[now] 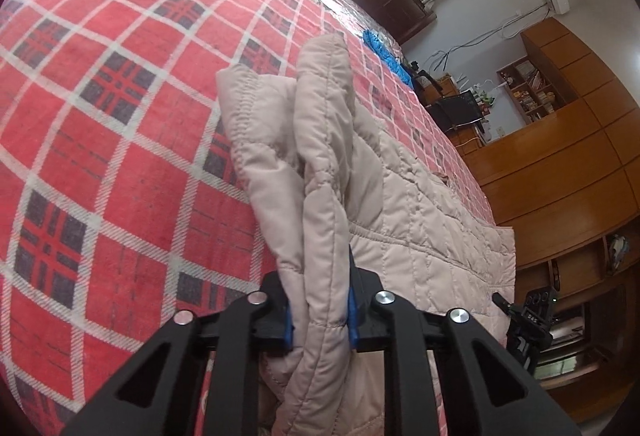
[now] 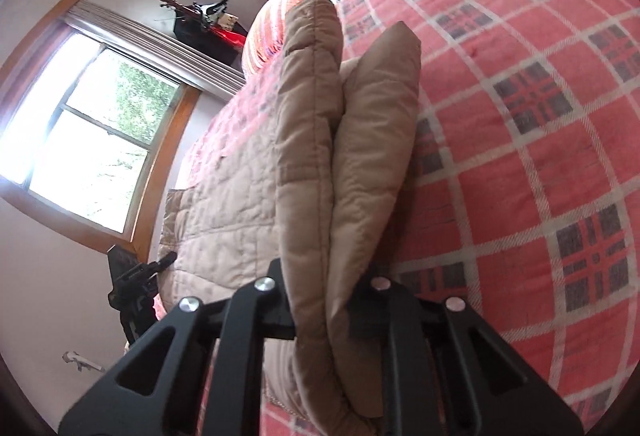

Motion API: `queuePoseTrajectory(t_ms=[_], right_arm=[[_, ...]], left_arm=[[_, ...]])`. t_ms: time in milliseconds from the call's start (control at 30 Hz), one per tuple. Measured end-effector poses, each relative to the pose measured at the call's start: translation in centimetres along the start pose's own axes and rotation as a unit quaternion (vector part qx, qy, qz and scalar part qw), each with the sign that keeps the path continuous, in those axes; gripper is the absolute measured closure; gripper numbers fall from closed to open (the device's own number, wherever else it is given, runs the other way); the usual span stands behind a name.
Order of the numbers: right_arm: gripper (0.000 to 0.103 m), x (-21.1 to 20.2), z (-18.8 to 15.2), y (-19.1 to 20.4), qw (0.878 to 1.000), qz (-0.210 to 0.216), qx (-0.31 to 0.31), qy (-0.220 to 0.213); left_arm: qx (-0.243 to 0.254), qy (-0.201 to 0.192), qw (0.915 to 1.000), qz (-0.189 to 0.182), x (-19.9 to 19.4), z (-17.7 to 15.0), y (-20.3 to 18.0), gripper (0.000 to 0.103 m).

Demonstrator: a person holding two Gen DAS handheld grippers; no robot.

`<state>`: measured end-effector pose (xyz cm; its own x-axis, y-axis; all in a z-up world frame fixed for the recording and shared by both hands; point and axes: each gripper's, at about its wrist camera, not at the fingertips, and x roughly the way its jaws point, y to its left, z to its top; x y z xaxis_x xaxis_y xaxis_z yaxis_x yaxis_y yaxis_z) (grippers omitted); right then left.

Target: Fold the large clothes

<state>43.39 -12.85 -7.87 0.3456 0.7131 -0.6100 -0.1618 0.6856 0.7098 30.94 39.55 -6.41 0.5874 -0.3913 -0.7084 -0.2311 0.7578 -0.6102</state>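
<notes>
The left gripper squeezes a thick fold of the puffy tan jacket between its 2 fingers. The right gripper pinches another fold of the same jacket the same way. Past the fingers, the rest of the jacket lies flat on the red checked blanket.

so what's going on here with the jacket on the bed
A person is folding a beige quilted jacket on a bed with a red plaid blanket. The left claw and the right claw are each shut on a doubled-over edge of the jacket, lifting it while the rest lies on the blanket.
</notes>
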Motion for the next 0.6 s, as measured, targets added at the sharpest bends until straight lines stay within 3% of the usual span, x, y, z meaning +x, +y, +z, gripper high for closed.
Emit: queuePoseTrajectory(t_ms=[300, 600], right_arm=[[0.091, -5.1, -2.4, 3.3, 0.999, -0.005, -0.047, 0.001], [0.091, -11.1, -8.7, 4.6, 0.997, -0.008, -0.078, -0.007]], left_arm=[[0.052, -0.012, 0.9985, 0.007, -5.1, -2.9, -3.8, 0.089], [0.097, -0.001, 0.9953, 0.004, -10.5, -10.5, -5.5, 0.089]])
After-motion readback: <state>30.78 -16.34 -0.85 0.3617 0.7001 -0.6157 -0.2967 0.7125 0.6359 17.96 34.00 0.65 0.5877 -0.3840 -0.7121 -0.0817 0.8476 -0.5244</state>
